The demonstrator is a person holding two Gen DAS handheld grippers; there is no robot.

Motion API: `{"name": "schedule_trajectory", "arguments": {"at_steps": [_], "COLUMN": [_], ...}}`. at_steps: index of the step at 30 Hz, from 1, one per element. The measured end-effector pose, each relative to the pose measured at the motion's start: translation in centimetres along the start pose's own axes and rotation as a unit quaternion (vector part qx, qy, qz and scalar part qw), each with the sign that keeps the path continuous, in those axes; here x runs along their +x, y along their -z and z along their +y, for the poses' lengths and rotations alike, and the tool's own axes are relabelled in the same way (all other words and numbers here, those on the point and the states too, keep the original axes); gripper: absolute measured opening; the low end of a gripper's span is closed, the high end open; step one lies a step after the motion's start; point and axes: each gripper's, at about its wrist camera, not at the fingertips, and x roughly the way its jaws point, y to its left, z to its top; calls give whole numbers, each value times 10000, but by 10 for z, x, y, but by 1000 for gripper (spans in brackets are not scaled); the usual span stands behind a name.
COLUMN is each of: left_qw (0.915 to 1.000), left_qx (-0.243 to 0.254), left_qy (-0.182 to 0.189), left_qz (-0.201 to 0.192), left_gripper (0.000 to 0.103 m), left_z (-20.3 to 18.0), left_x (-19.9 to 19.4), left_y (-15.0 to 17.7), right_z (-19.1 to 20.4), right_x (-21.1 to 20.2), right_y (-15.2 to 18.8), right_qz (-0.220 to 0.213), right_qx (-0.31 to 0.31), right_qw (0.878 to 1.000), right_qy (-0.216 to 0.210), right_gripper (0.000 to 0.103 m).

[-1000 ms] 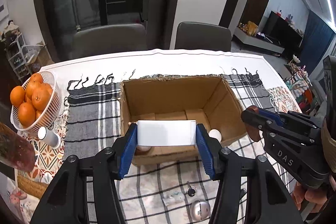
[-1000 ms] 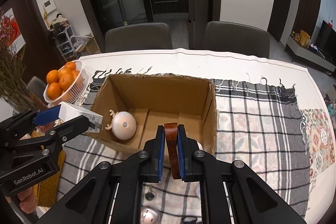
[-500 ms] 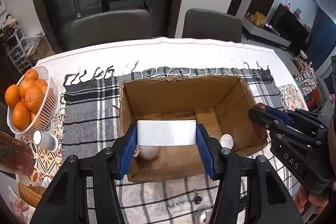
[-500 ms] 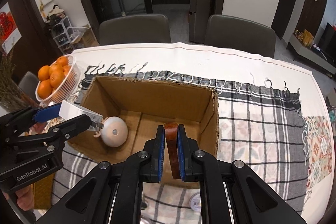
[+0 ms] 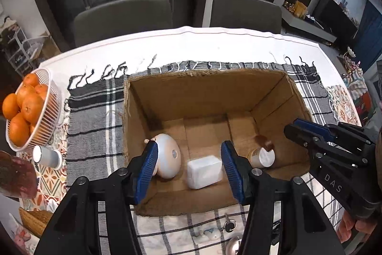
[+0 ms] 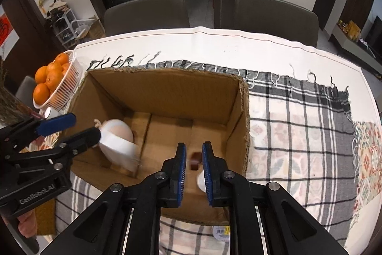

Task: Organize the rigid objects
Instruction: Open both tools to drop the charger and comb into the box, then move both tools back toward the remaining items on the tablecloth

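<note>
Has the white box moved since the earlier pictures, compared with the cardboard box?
Yes. The white box has left the left gripper and now lies blurred inside the cardboard box.

We read "DAS" in pale capitals on the black body of the right gripper [image 5: 296, 133], and "GenRobot.AI" on the black body of the left gripper [image 6: 78, 128]. We can read nothing else.
</note>
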Motion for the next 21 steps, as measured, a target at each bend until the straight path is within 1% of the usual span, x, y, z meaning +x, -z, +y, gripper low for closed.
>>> {"name": "schedule_trajectory", "arguments": {"at_steps": [4,5,6,8,11,16,21], "left_qw": [9999,9999,9998,9996,9993,9988,9982], "left_qx": [18,26,36,80,107,177,228], "left_qy": [-63,-56,-55,-58,-77,-7,-76], "left_qz": [-109,-148,-177,-263,-353,-455,-549], "left_gripper": [58,58,58,58,59,59,59], "left_z": [-2,-3,-4,-6,-10,-18,-26], "left_x": [-13,-17,-20,-28,-37,-49,-58], "left_y": [6,9,11,17,26,43,62], "right_z": [1,1,2,3,5,4,2], "right_x": [-8,-10,-15,-22,-35,-48,-59], "right_y": [7,8,11,16,24,40,59], "right_qz": [-39,-60,-86,-132,-222,-247,-235], "right_qx": [2,-3,-2,-2,-28,-59,-95], "right_qw": [10000,10000,10000,9999,9997,9996,9994], "right_qy": [-46,-45,-42,-21,81,135,254], "right_gripper": [16,18,23,28,30,34,39]}}
